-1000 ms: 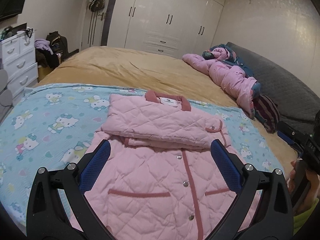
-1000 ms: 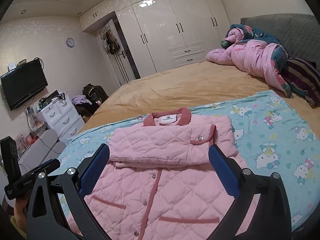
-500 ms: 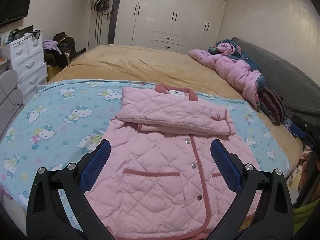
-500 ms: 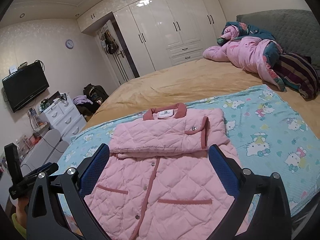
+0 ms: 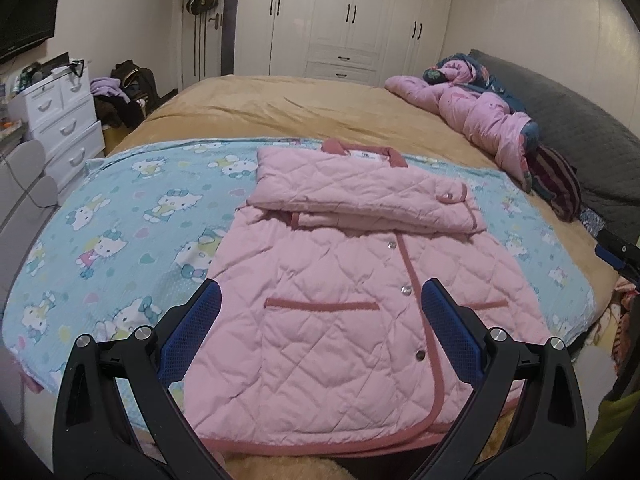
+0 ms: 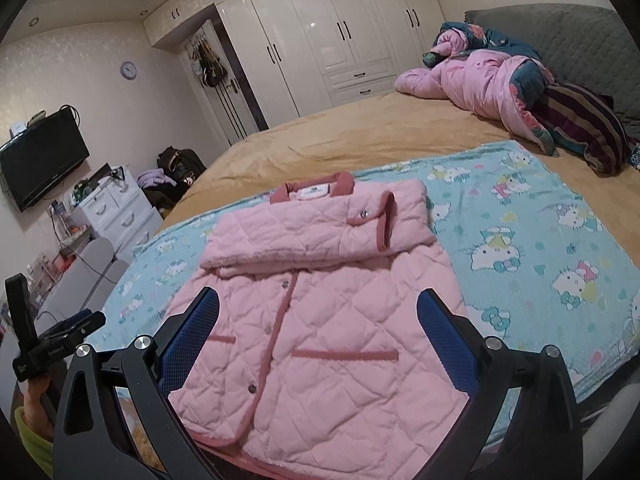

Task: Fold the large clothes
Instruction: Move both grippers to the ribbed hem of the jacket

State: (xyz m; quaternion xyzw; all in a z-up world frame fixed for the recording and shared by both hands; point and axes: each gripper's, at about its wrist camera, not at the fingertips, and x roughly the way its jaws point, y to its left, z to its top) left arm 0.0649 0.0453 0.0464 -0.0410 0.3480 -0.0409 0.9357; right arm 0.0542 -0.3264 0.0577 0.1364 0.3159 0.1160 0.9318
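Note:
A pink quilted jacket [image 5: 344, 288] [image 6: 320, 320] lies front-up on a light blue cartoon-print blanket [image 5: 120, 216] [image 6: 540, 232] on the bed, collar at the far end. Both sleeves are folded across its chest. My left gripper [image 5: 320, 300] hangs open above the jacket's lower half, touching nothing. My right gripper [image 6: 318, 300] is also open over the lower half, with nothing between its blue-padded fingers [image 6: 444, 332]. The jacket's hem reaches the near edge of the bed. The left gripper [image 6: 60, 340] also shows at the far left of the right wrist view.
A tan bedspread [image 5: 280, 108] covers the bed beyond the blanket. A pink duvet heap [image 5: 472, 116] and a striped cloth [image 6: 580, 128] lie by the grey headboard. White drawers [image 5: 64, 120] and a wall TV [image 6: 40, 164] stand to the left; white wardrobes [image 5: 352, 20] behind.
Both grippers have pulled back toward the near edge of the bed and risen, so the jacket's hem now shows. The jacket has not moved. Both stay open.

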